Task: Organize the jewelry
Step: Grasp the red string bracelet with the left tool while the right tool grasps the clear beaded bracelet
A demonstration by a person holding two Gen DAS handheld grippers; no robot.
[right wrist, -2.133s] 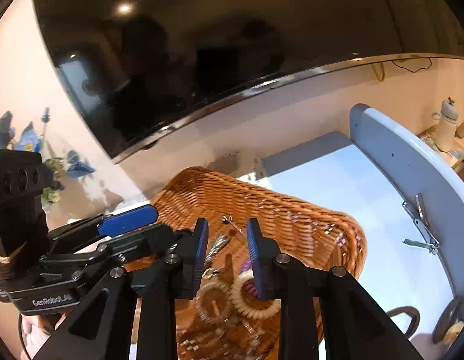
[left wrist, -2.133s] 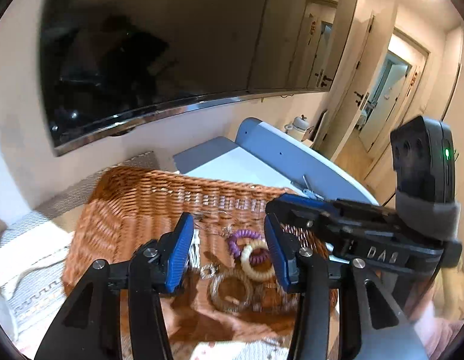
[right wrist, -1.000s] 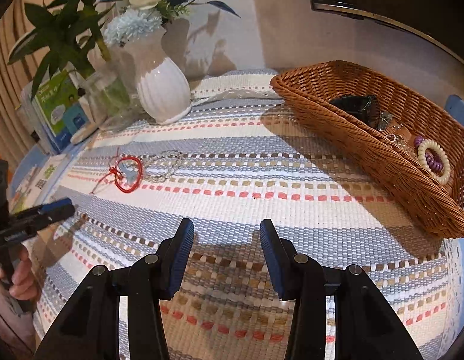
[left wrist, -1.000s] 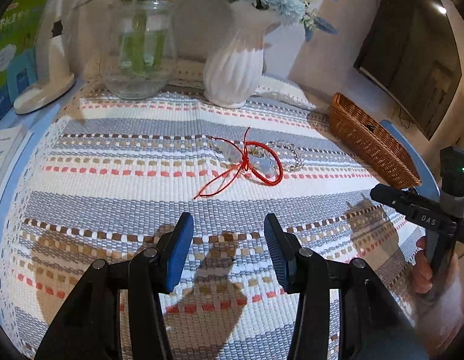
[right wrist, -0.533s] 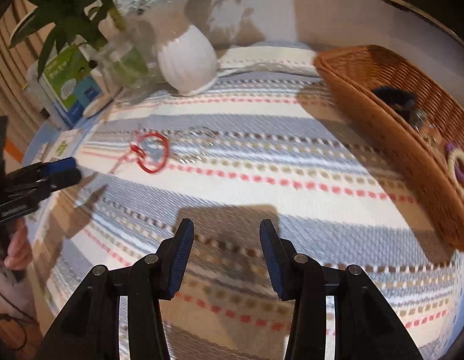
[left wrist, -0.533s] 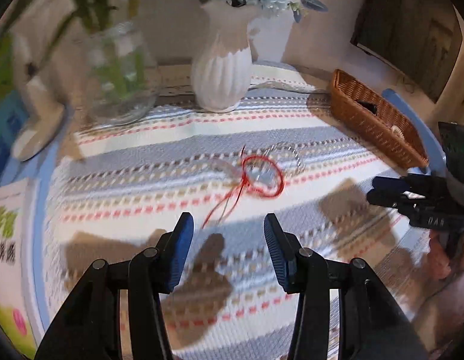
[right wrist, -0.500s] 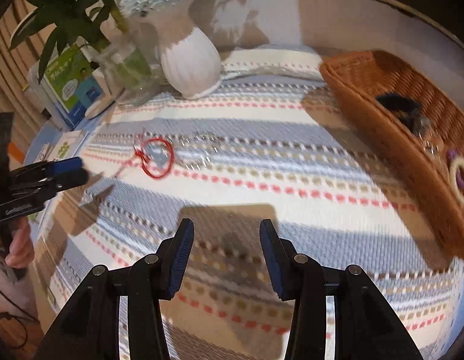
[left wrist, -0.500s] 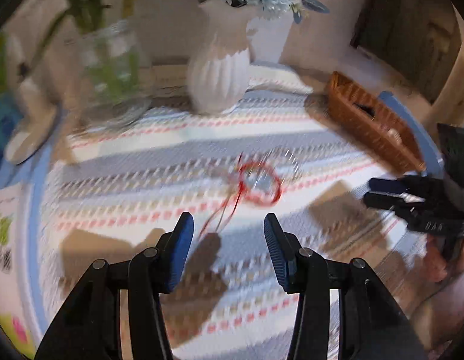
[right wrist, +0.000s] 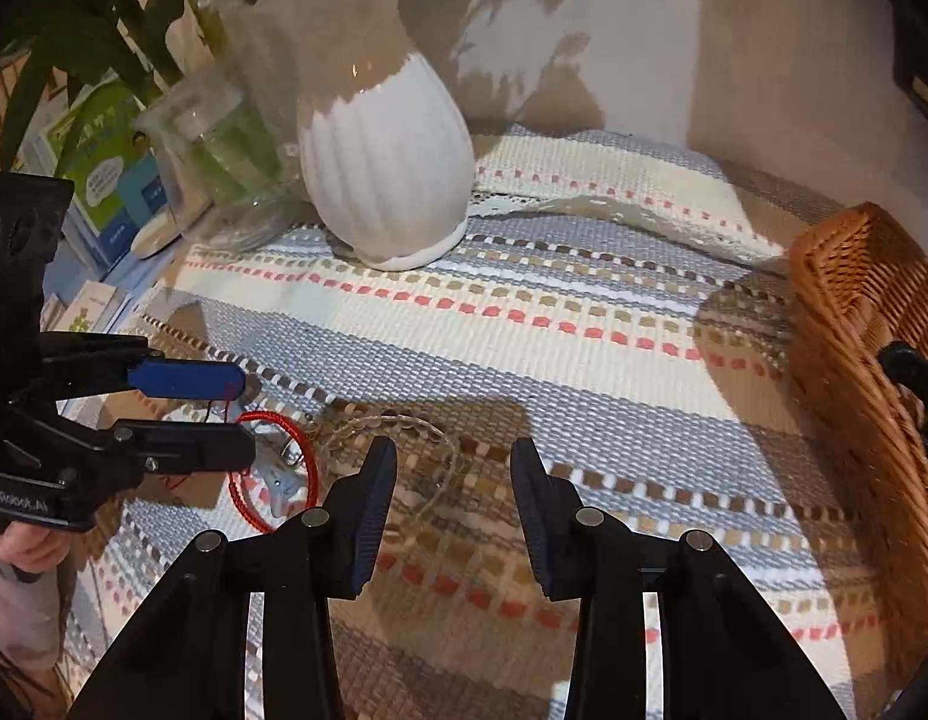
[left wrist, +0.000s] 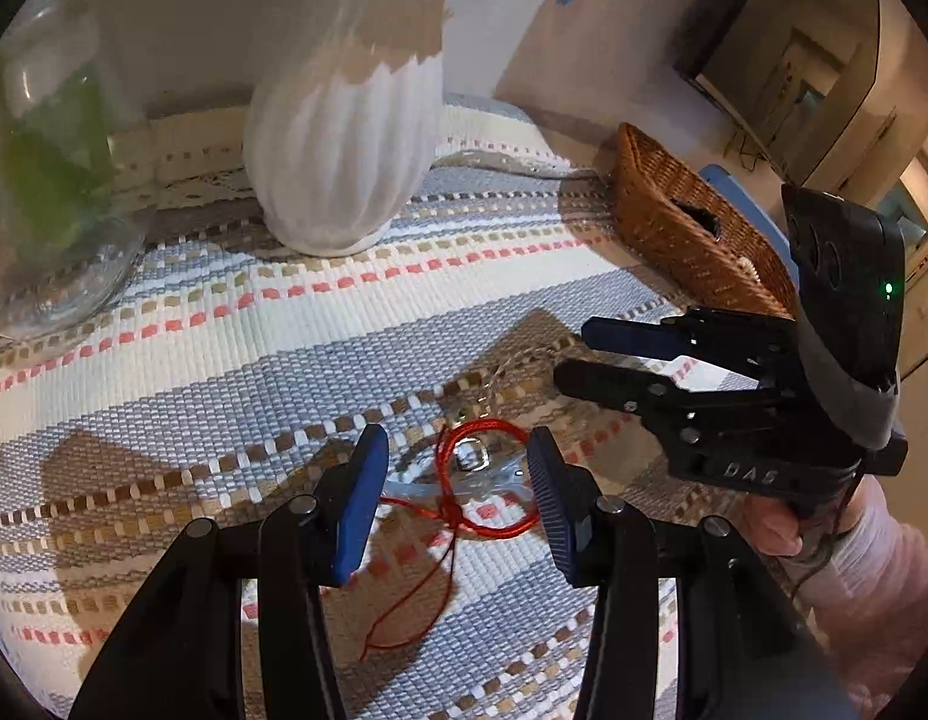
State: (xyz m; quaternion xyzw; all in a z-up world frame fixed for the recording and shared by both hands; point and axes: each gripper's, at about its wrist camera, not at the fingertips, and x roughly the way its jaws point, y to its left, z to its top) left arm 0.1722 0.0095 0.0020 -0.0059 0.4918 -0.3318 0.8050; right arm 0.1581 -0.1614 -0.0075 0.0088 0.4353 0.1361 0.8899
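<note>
A red cord bracelet [left wrist: 485, 483] with loose cord tails lies on the striped woven mat [left wrist: 224, 348], over a clear bead piece. My left gripper [left wrist: 455, 501] is open, low over the mat, its fingers on either side of the red loop. The bracelet also shows in the right wrist view [right wrist: 272, 471]. A clear bead chain [right wrist: 404, 429] lies just right of it. My right gripper [right wrist: 454, 498] is open and empty, close above that chain. The wicker basket [right wrist: 854, 360] stands at the right with a black item inside.
A white ribbed vase [right wrist: 386, 180] with flowers and a glass jar [right wrist: 218, 162] with green stems stand at the back of the mat. Booklets [right wrist: 104, 180] lie at the far left. A dark TV hangs on the wall [left wrist: 782, 54].
Both grippers have come down and forward from above the mat to the jewelry. My left gripper now straddles the red bracelet; my right gripper has closed in on the bead chain.
</note>
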